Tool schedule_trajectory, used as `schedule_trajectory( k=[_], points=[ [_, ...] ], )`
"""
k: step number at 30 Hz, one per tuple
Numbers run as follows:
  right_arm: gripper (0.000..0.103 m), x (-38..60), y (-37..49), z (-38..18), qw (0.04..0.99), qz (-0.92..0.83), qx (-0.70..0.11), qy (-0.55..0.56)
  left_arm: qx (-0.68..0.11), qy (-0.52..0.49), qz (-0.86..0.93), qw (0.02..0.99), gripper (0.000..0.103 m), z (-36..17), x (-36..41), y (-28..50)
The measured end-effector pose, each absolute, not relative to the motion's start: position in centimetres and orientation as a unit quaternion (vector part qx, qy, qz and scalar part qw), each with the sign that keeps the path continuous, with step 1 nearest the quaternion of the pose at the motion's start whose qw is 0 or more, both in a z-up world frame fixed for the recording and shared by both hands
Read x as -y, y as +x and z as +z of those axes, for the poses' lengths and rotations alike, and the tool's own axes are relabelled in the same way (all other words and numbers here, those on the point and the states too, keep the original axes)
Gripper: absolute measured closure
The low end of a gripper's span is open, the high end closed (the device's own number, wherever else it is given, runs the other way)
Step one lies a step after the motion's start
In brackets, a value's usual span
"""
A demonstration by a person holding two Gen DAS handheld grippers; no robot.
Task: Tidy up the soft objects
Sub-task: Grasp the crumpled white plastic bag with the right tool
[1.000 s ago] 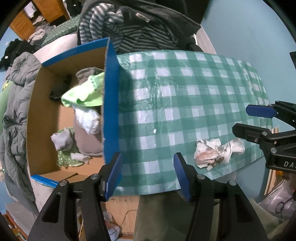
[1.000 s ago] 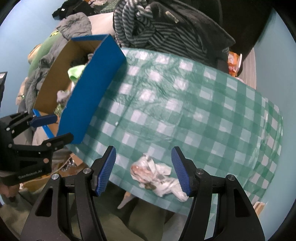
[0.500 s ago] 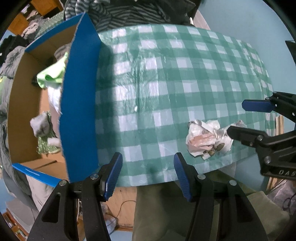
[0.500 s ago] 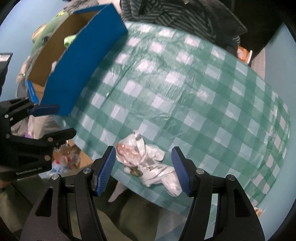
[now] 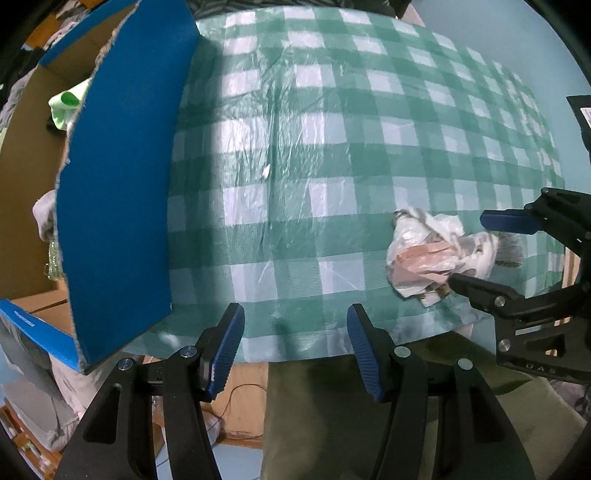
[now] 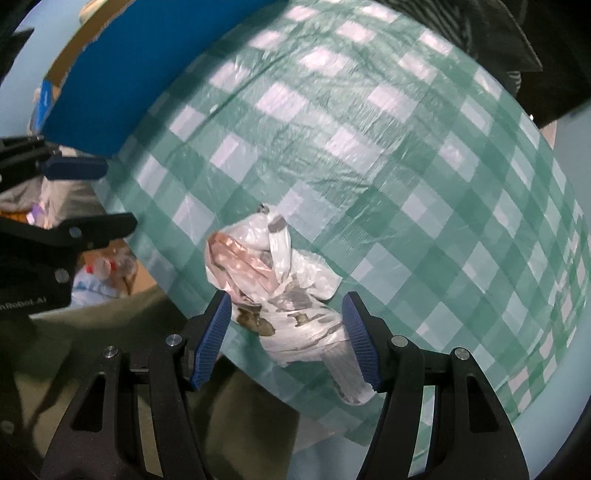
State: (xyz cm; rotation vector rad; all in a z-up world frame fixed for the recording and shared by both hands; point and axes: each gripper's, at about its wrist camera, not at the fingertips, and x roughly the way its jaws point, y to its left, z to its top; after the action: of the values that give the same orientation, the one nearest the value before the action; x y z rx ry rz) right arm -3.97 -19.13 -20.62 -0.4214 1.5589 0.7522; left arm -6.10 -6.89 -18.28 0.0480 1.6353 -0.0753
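1. Crinkled plastic, white with pinkish and grey-brown patches, makes up the one loose bundle (image 6: 275, 284) left on the table, lying near the front edge on the side away from the box.
2. It looks very light and limp, a bag knotted or wadded on itself, so it will probably crush flat under the pads and may slip or spring back; nothing about it seems fragile.
3. The best hold, in my judgement, is across the thick middle of the wad, not the thin tail that trails toward the table edge, which could pull loose.
4. The right gripper (image 6: 286, 330) is spread wide with the bundle's near end between its blue fingers (image 6: 212, 338); neither pad visibly presses it yet. From the left wrist view the same gripper (image 5: 476, 251) straddles the bundle (image 5: 428, 254).
5. The left gripper (image 5: 295, 349) hangs apart and empty over the front edge of the table, gripping nothing.
6. The green-and-white checked tablecloth (image 5: 332, 147) is a thin, wrinkled plastic sheet, likely slick, so the pads could snag it along with the bag.
7. A cardboard box (image 5: 118, 184) with blue outer walls stands at the left end, already holding pale green and other soft items; it is the likely destination.
8. Dark clothing (image 6: 491, 33) is heaped behind the table against a light blue wall.
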Motion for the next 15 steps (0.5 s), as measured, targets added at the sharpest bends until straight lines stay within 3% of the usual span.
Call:
schedule_trajectory(
  k=[15],
  points=[
    [0.038,17.7,-5.4,-23.5,0.625,0.324,-0.68,-0.204,-0.736,0.032,-0.036,0.676,0.044,-20.9,7.6,-6.5]
  ],
)
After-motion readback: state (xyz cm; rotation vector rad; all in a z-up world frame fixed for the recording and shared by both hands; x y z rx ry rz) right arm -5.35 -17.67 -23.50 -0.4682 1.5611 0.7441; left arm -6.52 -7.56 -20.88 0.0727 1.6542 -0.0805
